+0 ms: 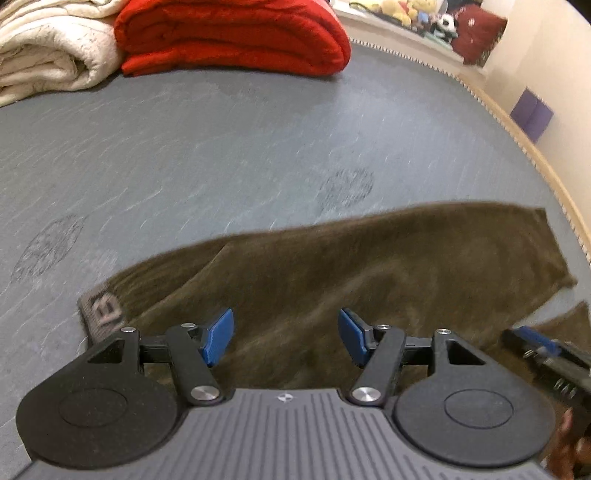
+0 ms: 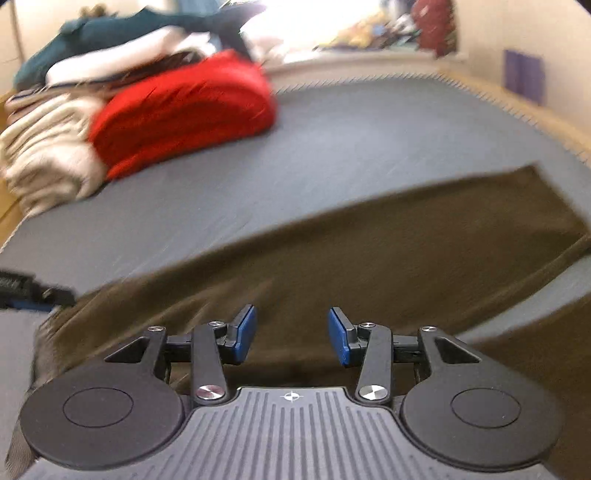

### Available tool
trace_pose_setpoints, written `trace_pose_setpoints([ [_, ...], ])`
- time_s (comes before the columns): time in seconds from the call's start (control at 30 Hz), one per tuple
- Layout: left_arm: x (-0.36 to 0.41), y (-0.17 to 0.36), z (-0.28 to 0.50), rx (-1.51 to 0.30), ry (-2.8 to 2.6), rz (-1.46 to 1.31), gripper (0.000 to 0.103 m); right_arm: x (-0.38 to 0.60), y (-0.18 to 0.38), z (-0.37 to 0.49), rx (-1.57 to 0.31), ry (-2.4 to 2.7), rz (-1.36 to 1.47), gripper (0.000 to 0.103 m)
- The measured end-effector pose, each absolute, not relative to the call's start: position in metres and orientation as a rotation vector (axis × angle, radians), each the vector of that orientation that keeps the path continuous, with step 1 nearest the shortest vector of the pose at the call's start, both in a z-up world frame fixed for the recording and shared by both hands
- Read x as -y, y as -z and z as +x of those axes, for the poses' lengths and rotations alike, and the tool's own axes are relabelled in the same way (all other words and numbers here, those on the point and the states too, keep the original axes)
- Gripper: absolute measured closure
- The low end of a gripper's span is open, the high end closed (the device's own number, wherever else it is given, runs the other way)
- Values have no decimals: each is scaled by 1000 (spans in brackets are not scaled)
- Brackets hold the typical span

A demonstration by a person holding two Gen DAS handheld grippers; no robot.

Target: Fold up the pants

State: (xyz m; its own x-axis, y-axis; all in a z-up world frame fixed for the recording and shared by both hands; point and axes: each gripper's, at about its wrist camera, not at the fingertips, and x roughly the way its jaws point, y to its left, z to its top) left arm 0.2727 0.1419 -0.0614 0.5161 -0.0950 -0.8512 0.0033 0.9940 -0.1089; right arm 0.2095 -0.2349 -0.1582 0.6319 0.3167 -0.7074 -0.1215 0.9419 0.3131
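Olive-brown pants (image 1: 369,258) lie flat on the grey-blue mattress (image 1: 221,147), legs stretching to the right, the grey waistband (image 1: 105,308) with lettering at the left. My left gripper (image 1: 286,338) hovers over the upper part of the pants, blue pads apart with nothing between them. At the right edge of that view the right gripper (image 1: 543,350) shows, blurred. In the right wrist view the pants (image 2: 369,266) spread below my right gripper (image 2: 291,334), whose blue pads stand apart over the cloth and hold nothing. The left gripper (image 2: 26,291) peeks in at the left edge.
A folded red blanket (image 1: 232,33) and a cream blanket (image 1: 48,51) lie at the mattress's far end, with more piled clothes (image 2: 110,40) behind. A shelf with plush toys (image 1: 417,14) and a cream wall (image 1: 546,66) bound the right side. A hand (image 1: 565,450) grips the right tool.
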Motion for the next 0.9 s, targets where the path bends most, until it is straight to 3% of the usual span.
trace_pose_setpoints([
  [0.3, -228, 84, 246, -1151, -106, -145, 35, 126, 162, 110, -929, -651, 97, 58],
  [0.53, -281, 88, 240, -1183, -154, -258, 35, 53, 163, 42, -819, -885, -142, 58],
  [0.9, -322, 130, 246, -1278, -242, -351, 33, 2, 168, 10, -766, -1117, -415, 53],
])
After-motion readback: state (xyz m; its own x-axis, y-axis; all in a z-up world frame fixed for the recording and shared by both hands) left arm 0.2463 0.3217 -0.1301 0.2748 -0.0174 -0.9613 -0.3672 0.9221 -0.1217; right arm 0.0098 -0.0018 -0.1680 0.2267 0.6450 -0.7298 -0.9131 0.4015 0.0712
